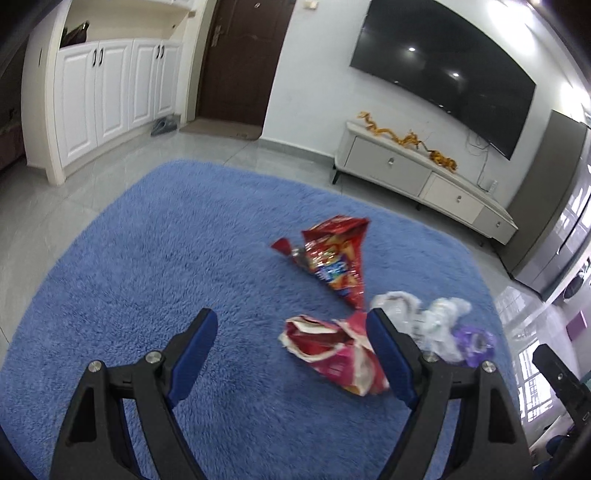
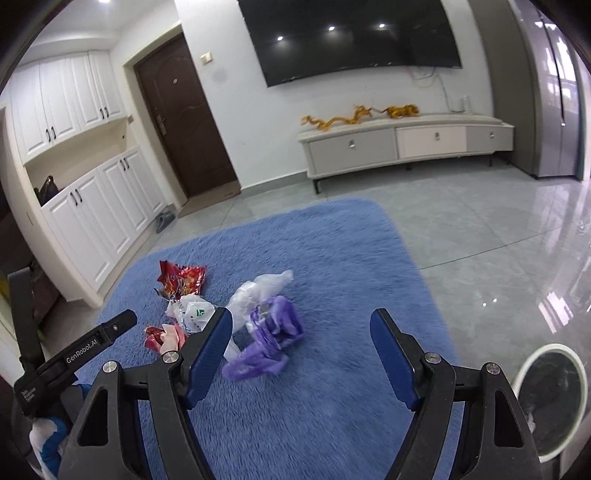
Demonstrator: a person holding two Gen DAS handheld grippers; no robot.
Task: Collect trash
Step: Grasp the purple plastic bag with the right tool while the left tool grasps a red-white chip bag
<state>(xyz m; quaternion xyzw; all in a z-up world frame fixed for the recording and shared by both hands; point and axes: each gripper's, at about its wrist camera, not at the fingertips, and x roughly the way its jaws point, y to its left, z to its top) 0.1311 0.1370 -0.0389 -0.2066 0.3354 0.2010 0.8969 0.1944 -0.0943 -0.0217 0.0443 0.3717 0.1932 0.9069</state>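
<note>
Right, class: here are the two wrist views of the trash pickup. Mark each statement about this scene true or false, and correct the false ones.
1. The trash lies on a blue rug. True.
2. The left gripper holds the red snack bag. False: its jaws are open and empty.
3. A purple bag lies near the right gripper. True.
4. The wall-mounted TV is switched on. False: its screen is dark.
5. The white-rimmed bin stands on the rug. False: it stands on the tiled floor.
</note>
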